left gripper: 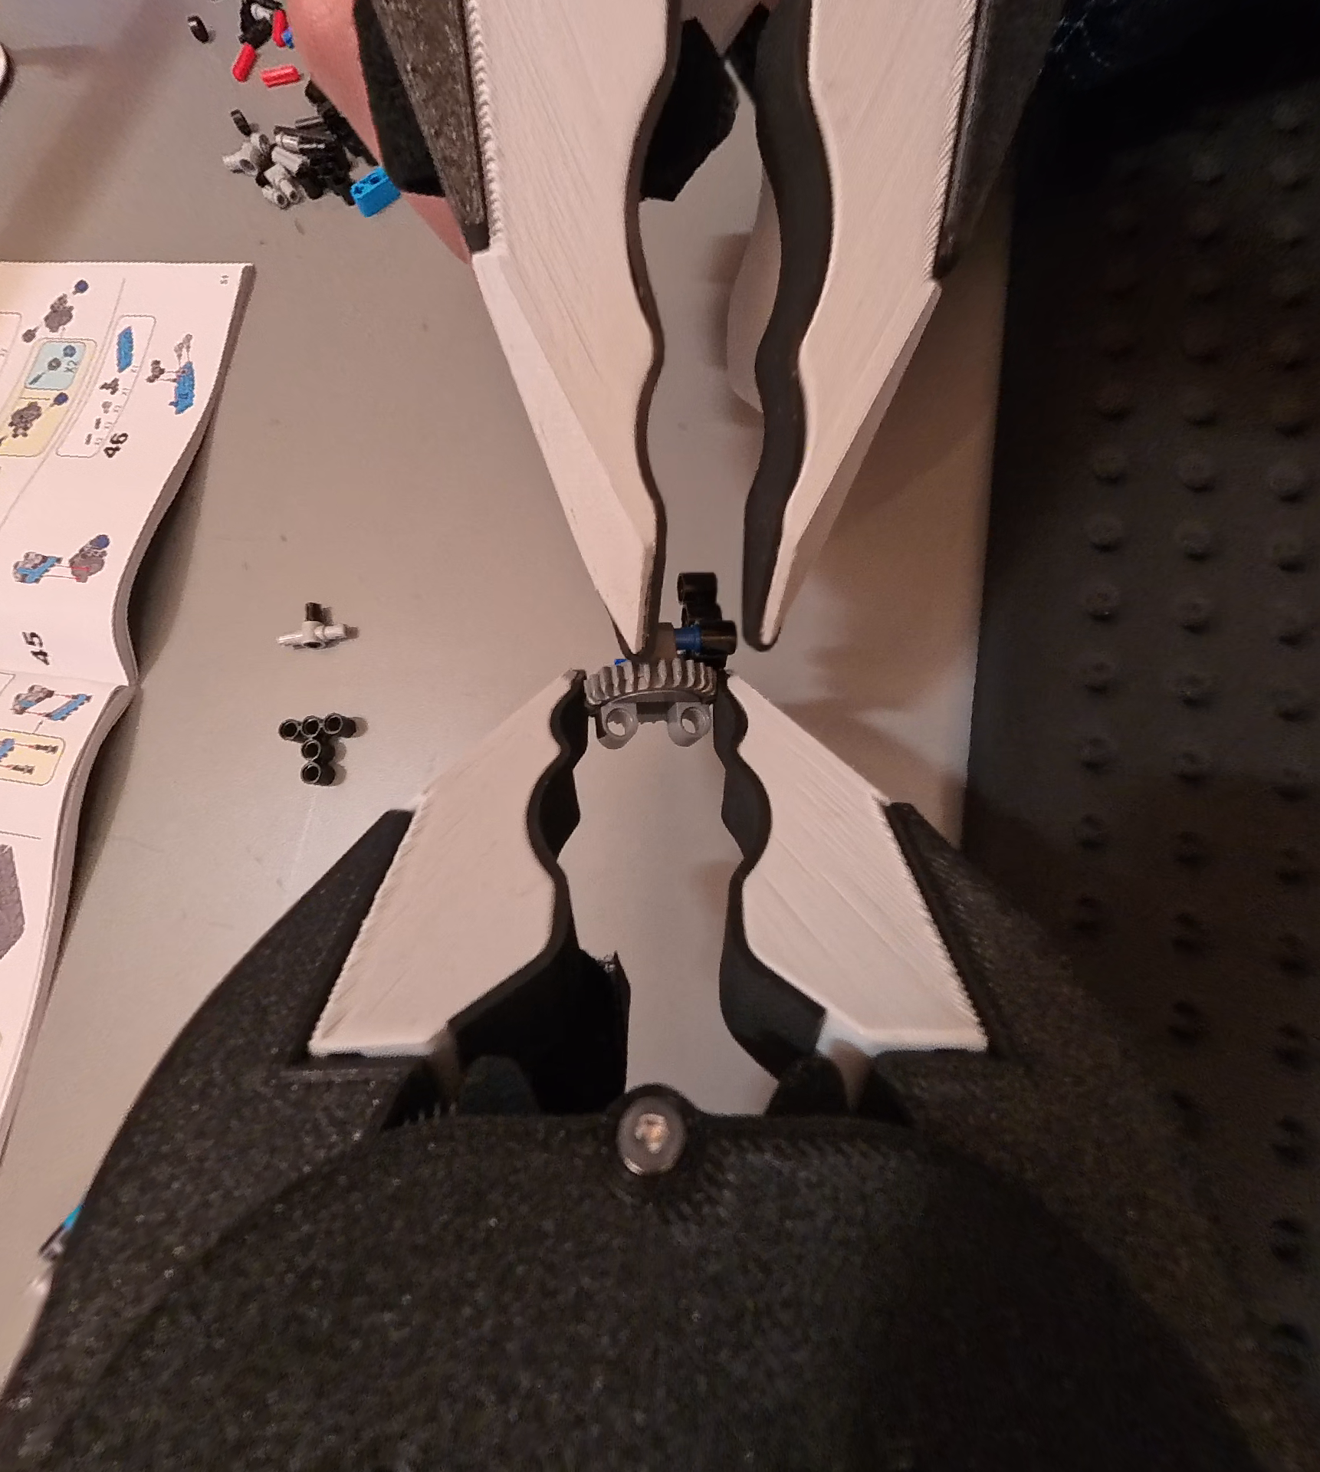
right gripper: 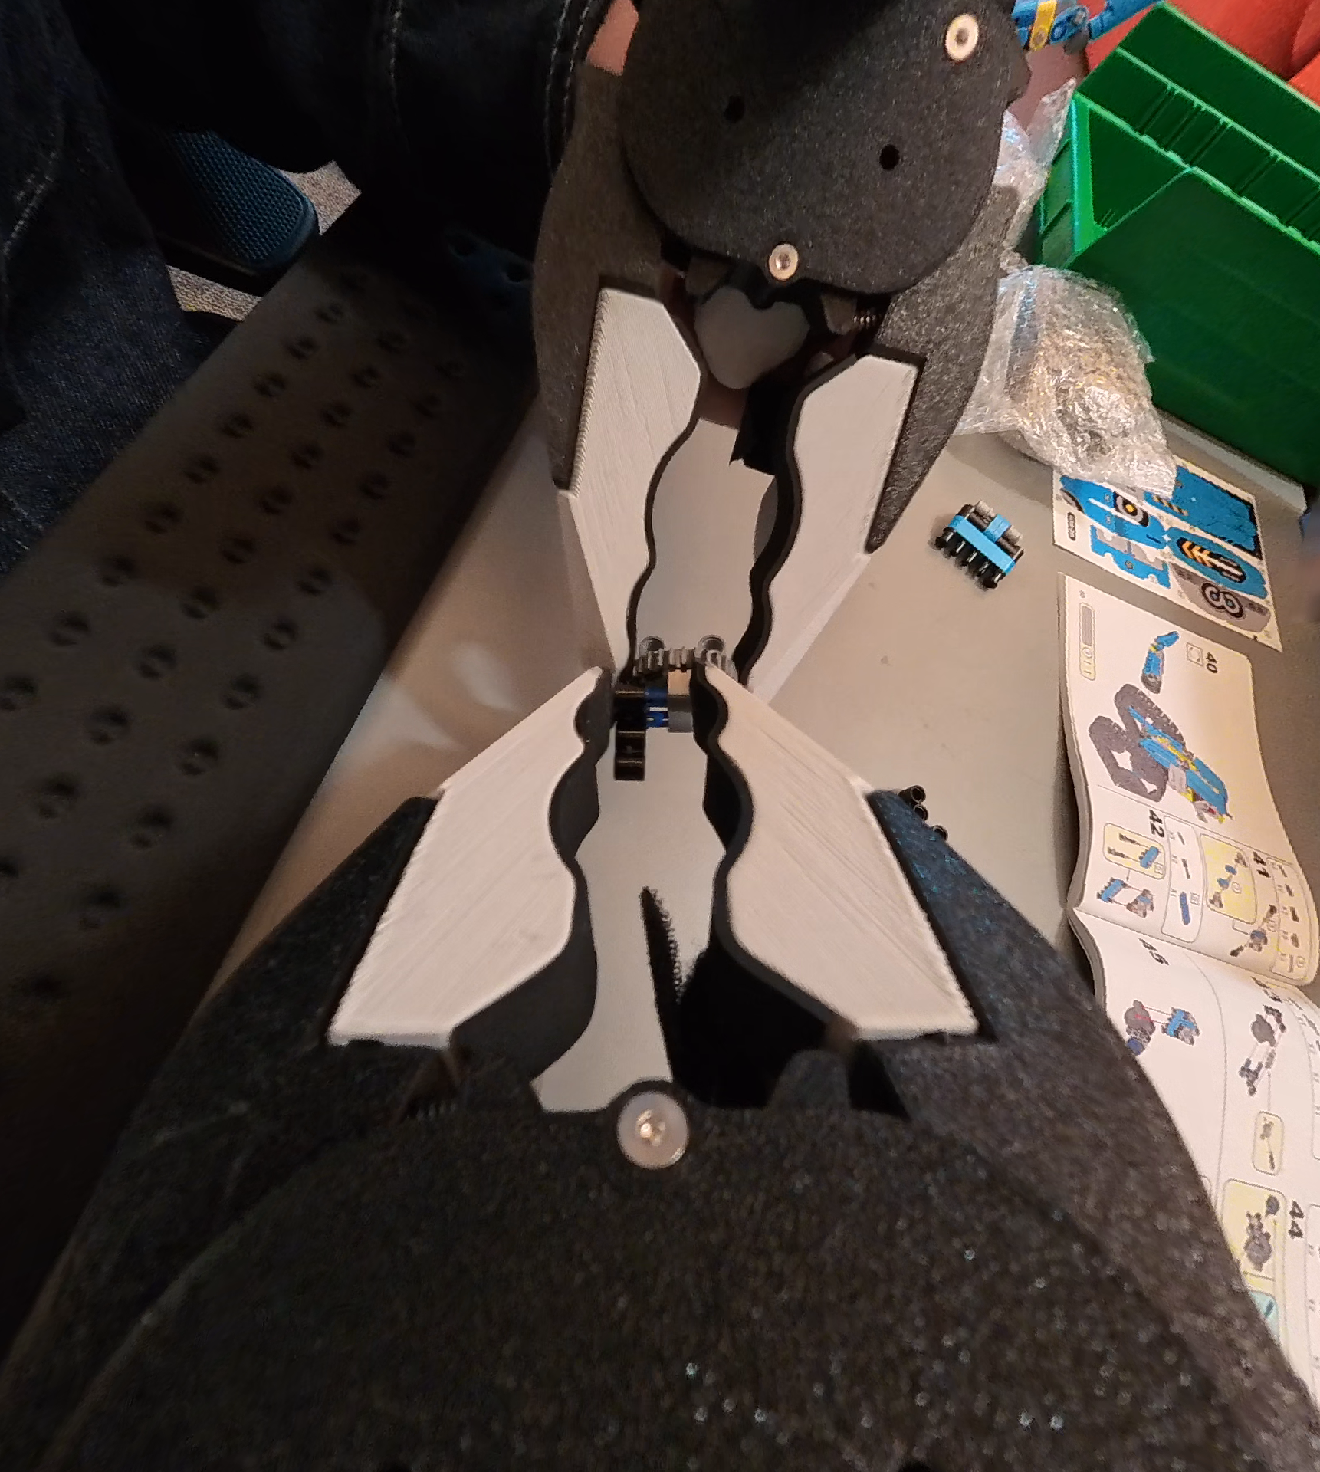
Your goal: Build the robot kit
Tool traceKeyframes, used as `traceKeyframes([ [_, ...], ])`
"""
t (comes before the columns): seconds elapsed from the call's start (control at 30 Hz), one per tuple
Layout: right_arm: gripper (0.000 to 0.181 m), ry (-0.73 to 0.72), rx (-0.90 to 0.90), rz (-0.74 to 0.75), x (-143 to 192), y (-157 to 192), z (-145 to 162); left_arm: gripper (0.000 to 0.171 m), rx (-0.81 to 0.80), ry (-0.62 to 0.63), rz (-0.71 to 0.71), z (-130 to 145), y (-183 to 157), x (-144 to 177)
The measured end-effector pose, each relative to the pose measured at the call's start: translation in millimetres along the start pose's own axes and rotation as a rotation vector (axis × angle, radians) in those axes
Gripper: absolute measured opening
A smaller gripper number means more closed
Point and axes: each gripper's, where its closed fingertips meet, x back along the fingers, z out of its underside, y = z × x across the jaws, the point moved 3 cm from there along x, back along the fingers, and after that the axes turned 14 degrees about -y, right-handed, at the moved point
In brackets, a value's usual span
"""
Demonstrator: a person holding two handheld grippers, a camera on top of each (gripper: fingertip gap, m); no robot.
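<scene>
My left gripper (left gripper: 649, 693) is shut on a grey toothed gear piece (left gripper: 649, 701) with two holed lugs, held just above the grey table (left gripper: 418, 557). My right gripper (left gripper: 701, 641) comes in from the far side, tip to tip with it. In the right wrist view my right gripper (right gripper: 650, 685) is shut on a small black connector with a blue pin and grey end (right gripper: 641, 717). That connector (left gripper: 701, 621) touches the gear's top edge. The left gripper (right gripper: 685, 657) and the gear (right gripper: 681, 655) show beyond it.
An open instruction booklet (left gripper: 43, 557) (right gripper: 1198, 876) lies beside the grippers. Loose parts: a black T-shaped connector (left gripper: 318, 745), a small grey piece (left gripper: 314, 635), a parts pile (left gripper: 298, 159), a black-and-blue block (right gripper: 979, 542). Sticker sheet (right gripper: 1166, 550), plastic bag (right gripper: 1063, 382), green bins (right gripper: 1238, 199), dark studded board (left gripper: 1198, 717). Left and right tips are no more than a few centimetres apart. The black-and-blue block (right gripper: 979, 542) lies around 20 cm away from my left fingertips.
</scene>
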Motion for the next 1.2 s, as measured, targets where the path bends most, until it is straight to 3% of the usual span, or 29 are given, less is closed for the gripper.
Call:
traceKeyframes([
  [0.67,0.020,0.084,0.052,0.057,-3.4,-6.8,4.6,0.031,0.046,0.052,-0.016,2.7,6.5,0.4],
  [1.2,0.014,0.059,0.005,0.082,1.1,-12.0,-0.4,0.031,0.054,-0.035,-0.064,-3.3,8.9,1.0],
])
